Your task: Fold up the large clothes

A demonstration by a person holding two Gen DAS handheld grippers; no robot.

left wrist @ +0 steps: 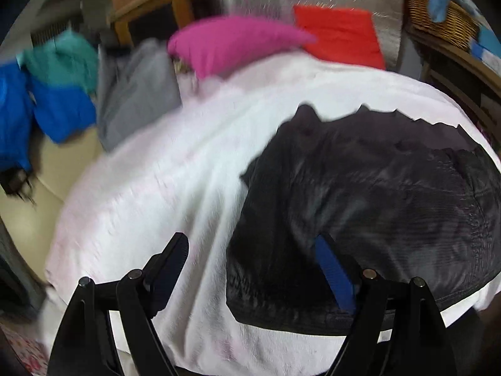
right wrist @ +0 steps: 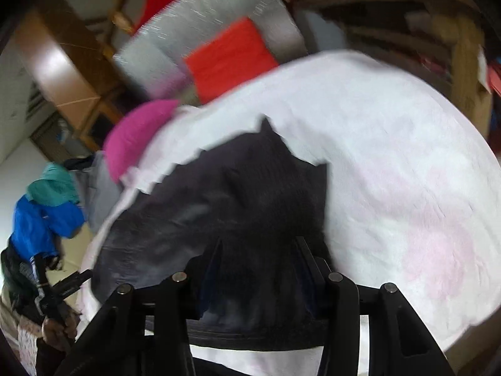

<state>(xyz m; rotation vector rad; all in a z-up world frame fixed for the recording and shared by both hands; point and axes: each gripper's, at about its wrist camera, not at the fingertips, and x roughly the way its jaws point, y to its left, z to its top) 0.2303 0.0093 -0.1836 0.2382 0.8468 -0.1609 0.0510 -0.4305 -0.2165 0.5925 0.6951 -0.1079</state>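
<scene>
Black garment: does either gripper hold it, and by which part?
The left gripper is open and holds nothing. The black garment's near edge lies between the right gripper's fingers; whether they grip it cannot be told.

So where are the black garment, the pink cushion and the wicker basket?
Black garment (left wrist: 375,194): left wrist view, its middle.
Pink cushion (left wrist: 231,44): left wrist view, its centre.
Wicker basket (left wrist: 444,18): left wrist view, its woven side.

You see the garment (left wrist: 360,194) lying on the blanket (left wrist: 162,169); behind the blanket sit two cushions (left wrist: 231,44), and left of it a heap of clothes (left wrist: 62,94).
</scene>
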